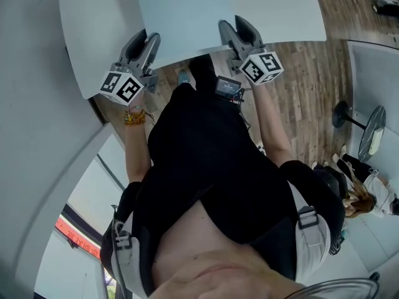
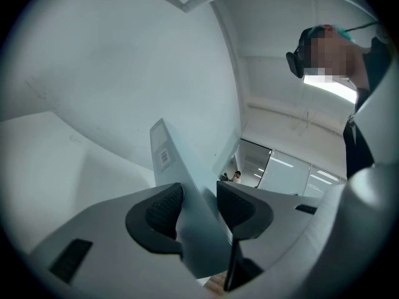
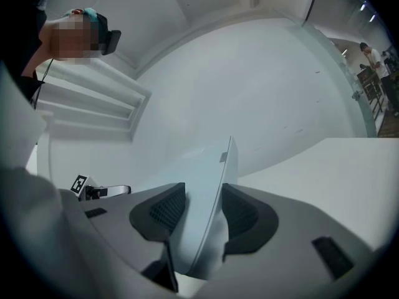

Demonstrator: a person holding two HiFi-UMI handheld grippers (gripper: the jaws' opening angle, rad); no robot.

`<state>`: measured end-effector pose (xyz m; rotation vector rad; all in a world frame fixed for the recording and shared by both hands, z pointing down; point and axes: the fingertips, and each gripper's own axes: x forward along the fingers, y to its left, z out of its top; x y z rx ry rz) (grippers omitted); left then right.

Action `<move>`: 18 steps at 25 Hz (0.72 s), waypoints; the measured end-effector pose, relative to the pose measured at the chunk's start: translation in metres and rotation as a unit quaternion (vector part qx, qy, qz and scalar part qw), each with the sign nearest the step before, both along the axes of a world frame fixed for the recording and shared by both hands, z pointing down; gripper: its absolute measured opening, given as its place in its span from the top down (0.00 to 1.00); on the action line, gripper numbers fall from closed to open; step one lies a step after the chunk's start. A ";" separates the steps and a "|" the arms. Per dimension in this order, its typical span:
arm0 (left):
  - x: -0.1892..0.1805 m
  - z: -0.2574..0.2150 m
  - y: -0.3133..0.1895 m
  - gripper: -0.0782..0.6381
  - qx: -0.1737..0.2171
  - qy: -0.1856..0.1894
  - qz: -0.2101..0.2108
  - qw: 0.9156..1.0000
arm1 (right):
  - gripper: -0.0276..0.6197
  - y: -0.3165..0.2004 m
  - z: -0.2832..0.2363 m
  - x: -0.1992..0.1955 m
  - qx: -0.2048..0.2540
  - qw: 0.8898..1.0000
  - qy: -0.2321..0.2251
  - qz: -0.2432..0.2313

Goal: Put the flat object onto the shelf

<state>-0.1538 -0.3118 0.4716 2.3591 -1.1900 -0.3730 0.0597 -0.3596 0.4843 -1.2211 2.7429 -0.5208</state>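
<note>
my left tongs (image 1: pixel 148 45) & right tongs (image 1: pixel 237 33) are both clamped on the near edge of the flat panel (image 1: pixel 199 14), out over the counter (image 1: pixel 81 30); looks stiff, light, prob slick, so grip wide apart.

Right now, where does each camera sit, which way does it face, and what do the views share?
Head view: on the person's head, looking steeply down over the torso at the left gripper and right gripper.
Left gripper view: rides the left gripper, looks along its jaws, clamped on the flat object, toward a white wall; the person's head shows upper right.
Right gripper view: rides the right gripper, jaws clamped on the same object; head upper left.
Shared: all three show the flat object.
</note>
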 end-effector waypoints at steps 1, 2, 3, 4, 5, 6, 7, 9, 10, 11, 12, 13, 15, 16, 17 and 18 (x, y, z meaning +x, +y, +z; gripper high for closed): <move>0.001 0.005 0.001 0.63 -0.005 -0.002 0.002 1.000 | 0.68 0.002 0.005 0.000 -0.006 1.000 0.001 0.001; 0.000 0.011 0.003 0.63 -0.010 -0.003 0.003 1.000 | 0.68 0.003 0.010 0.000 -0.011 1.000 0.003 0.001; 0.000 0.016 0.004 0.63 -0.016 -0.004 0.003 1.000 | 0.68 0.004 0.015 -0.001 -0.016 1.000 0.004 0.000; 0.000 0.020 0.006 0.63 -0.022 -0.003 0.004 1.000 | 0.68 0.006 0.020 -0.002 -0.021 1.000 0.007 -0.001; 0.000 0.025 0.008 0.63 -0.029 -0.003 0.004 1.000 | 0.68 0.008 0.025 -0.002 -0.027 1.000 0.009 -0.001; 0.001 0.030 0.009 0.63 -0.035 -0.002 0.005 0.999 | 0.68 0.009 0.029 -0.001 -0.032 0.999 0.012 0.000; 0.002 0.034 0.010 0.63 -0.041 -0.002 0.005 0.999 | 0.68 0.010 0.033 0.000 -0.037 0.999 0.014 0.000; 0.005 0.044 0.011 0.63 -0.053 -0.005 0.008 0.999 | 0.68 0.010 0.042 0.002 -0.045 0.999 0.020 0.000; 0.006 0.048 0.010 0.63 -0.058 -0.007 0.009 0.998 | 0.68 0.010 0.046 0.004 -0.049 0.999 0.022 0.000; 0.007 0.053 0.010 0.63 -0.064 -0.009 0.011 0.998 | 0.68 0.010 0.050 0.005 -0.052 0.998 0.025 0.000; 0.009 0.057 0.008 0.63 -0.070 -0.010 0.012 0.997 | 0.68 0.009 0.054 0.006 -0.056 0.998 0.028 0.000; 0.010 0.061 0.007 0.63 -0.075 -0.012 0.014 0.997 | 0.68 0.008 0.058 0.007 -0.060 0.998 0.031 -0.001; 0.011 0.069 0.005 0.63 -0.086 -0.014 0.017 0.996 | 0.68 0.007 0.066 0.007 -0.068 0.997 0.038 -0.001; 0.011 0.073 0.005 0.63 -0.092 -0.015 0.018 0.995 | 0.68 0.006 0.070 0.008 -0.072 0.997 0.040 -0.002; 0.013 0.077 0.004 0.63 -0.098 -0.016 0.020 0.995 | 0.68 0.005 0.074 0.009 -0.077 0.996 0.041 -0.003; 0.014 0.081 0.003 0.63 -0.104 -0.018 0.021 0.994 | 0.68 0.005 0.078 0.010 -0.081 0.996 0.043 -0.004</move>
